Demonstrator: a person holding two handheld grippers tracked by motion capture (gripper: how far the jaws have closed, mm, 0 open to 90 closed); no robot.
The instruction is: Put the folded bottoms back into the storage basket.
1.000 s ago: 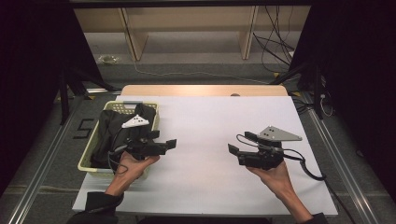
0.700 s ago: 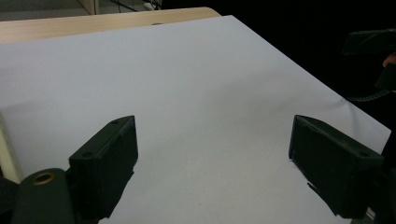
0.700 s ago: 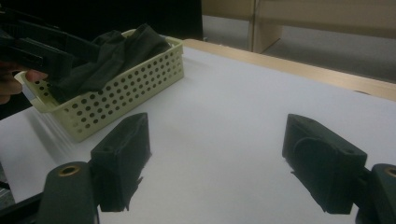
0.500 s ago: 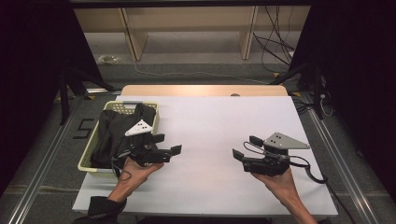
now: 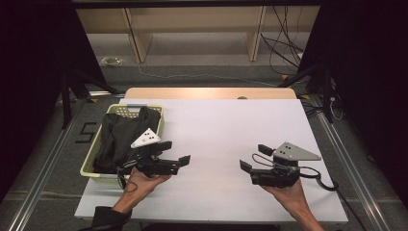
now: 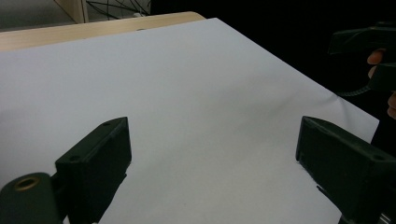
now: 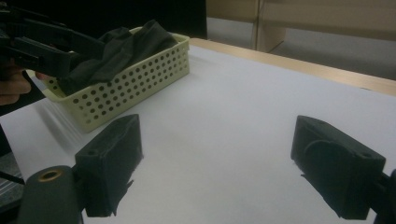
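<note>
Both hands have slid a little toward the near edge of the table since the earlier pictures, and the jaws of both grippers have just been opening, with nothing between them.

Now the left gripper (image 5: 176,153) has its 2 black jaws spread wide. In the left gripper view, bare white table shows in the gap between them. This gripper lies level in the person's left hand (image 5: 139,180) and points toward the middle of the table. Its grey plate sits on top.

The right gripper (image 5: 255,158) also has its 2 jaws spread wide, and they hold nothing. In the right gripper view, white table shows between them too. It rests in the right hand (image 5: 288,190) and points to the left, toward the other gripper. The 2 grippers are well apart.

Just beside the left gripper stands the yellow basket (image 5: 92,163) with small round holes in its walls. It sits on the left side of the white table (image 5: 226,125). A dark cloth (image 5: 120,137) is heaped inside the basket and rises above its rim. Neither gripper touches the cloth or the basket.
</note>
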